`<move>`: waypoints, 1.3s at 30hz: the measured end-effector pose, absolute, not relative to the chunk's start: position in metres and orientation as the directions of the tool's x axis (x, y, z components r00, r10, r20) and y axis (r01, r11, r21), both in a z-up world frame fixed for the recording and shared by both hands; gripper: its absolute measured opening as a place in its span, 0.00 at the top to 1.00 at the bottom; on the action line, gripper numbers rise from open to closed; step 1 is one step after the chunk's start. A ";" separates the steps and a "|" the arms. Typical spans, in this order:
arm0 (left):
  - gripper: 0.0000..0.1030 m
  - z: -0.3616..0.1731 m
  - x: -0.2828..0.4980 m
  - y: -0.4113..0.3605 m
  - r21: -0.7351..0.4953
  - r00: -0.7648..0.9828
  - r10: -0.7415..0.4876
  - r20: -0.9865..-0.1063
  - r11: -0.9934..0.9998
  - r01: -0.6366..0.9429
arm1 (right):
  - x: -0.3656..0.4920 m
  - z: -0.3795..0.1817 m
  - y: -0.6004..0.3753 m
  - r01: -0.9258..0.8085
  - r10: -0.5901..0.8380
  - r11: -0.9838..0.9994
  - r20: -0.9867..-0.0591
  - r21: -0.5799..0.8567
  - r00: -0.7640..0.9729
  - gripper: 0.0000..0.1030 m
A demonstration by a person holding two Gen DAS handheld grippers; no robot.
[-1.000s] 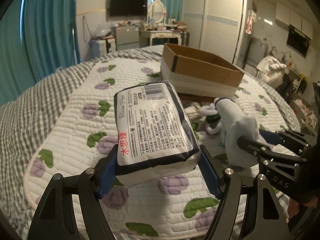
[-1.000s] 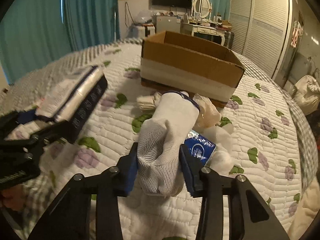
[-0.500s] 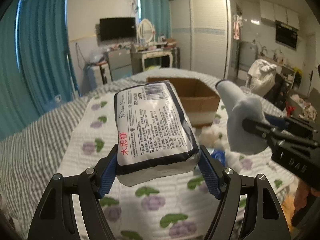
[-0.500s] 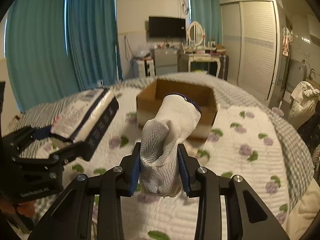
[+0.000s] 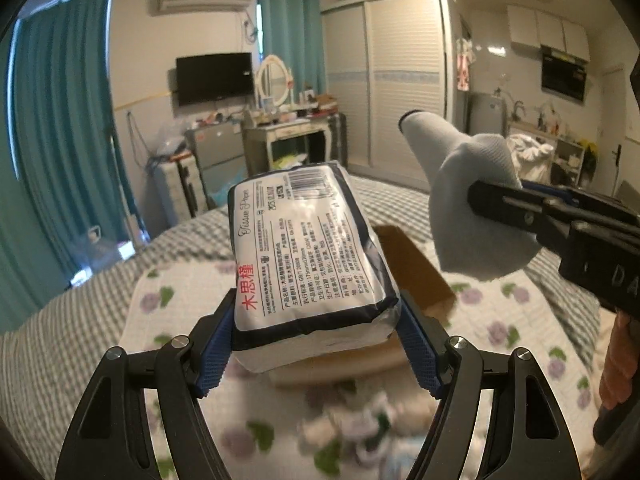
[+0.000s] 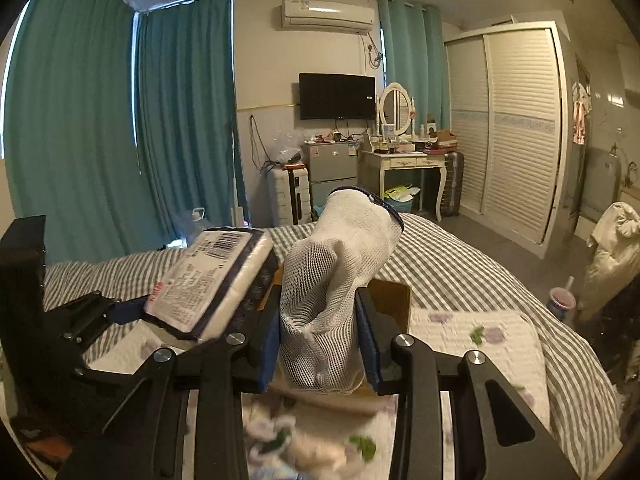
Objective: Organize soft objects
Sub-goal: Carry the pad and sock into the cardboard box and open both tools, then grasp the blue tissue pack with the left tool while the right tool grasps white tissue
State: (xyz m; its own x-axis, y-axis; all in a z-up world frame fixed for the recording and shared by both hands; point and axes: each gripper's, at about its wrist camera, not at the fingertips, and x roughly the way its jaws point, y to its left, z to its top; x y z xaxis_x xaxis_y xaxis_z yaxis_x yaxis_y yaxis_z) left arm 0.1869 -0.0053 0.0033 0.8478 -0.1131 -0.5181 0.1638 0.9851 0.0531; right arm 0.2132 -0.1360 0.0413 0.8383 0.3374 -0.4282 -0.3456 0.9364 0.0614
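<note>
Now carry step: left gripper [image 5: 316,344] pinching tissue pack [image 5: 308,248], right gripper [image 6: 320,344] pinching white sock [image 6: 336,292], both above cardboard box [image 5: 416,268] mid-bed. Next: lower over box opening, release.

Both views are dim and warm-toned, with soft, flat indoor light and no hard shadows. Daylight seeps in at the far left edge of the curtains [image 6: 80,128], a thin bright strip in each view. A weak glare sits on the air conditioner [image 6: 328,14] and on the glossy wrap of the tissue pack [image 5: 308,248]. The fisheye lens bends the wardrobe [image 6: 516,128] and the walls strongly toward the edges, and black corners ring each frame. The held things and the far room are fairly sharp. The bed [image 5: 520,320] below is smeared by motion blur, worst at the bottom centre, where the small things on the quilt [image 6: 480,340] cannot be made out.
</note>
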 end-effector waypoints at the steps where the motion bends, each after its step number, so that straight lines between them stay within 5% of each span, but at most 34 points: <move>1: 0.29 0.000 0.203 -0.007 0.052 0.844 -0.113 -0.524 0.985 0.164 | 0.226 0.038 -0.137 -0.343 0.336 0.937 -0.435 0.066 0.835 0.67; 15: 0.28 -0.075 0.290 -0.018 0.080 0.766 -0.110 -0.633 0.975 0.206 | 0.342 -0.078 -0.160 -0.293 0.340 0.939 -0.600 0.179 0.724 0.67; 18: 0.22 -0.072 0.286 -0.018 0.078 0.774 -0.119 -0.622 0.974 0.213 | 0.343 -0.077 -0.166 -0.272 0.327 0.945 -0.586 0.184 0.741 0.58; 20: 0.13 -0.068 0.282 -0.020 0.094 0.779 -0.094 -0.620 0.977 0.193 | 0.338 -0.068 -0.171 -0.248 0.309 0.951 -0.570 0.185 0.761 0.31; 28: 0.11 -0.004 0.236 -0.015 0.094 0.823 -0.056 -0.565 0.987 0.132 | 0.277 0.013 -0.188 -0.216 0.252 0.968 -0.504 0.131 0.826 0.28; 39: 0.00 0.078 0.126 -0.014 0.096 0.897 -0.006 -0.441 0.994 0.053 | 0.142 0.100 -0.204 -0.179 0.151 0.984 -0.462 -0.018 0.874 0.00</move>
State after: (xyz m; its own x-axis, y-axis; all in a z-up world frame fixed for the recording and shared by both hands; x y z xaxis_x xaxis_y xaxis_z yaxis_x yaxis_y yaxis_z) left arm 0.1257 -0.0145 0.0777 0.8975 -0.0056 -0.4411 0.0534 0.9940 0.0959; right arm 0.1423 -0.2044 0.0997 0.8739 0.1512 -0.4620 -0.1795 0.9836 -0.0176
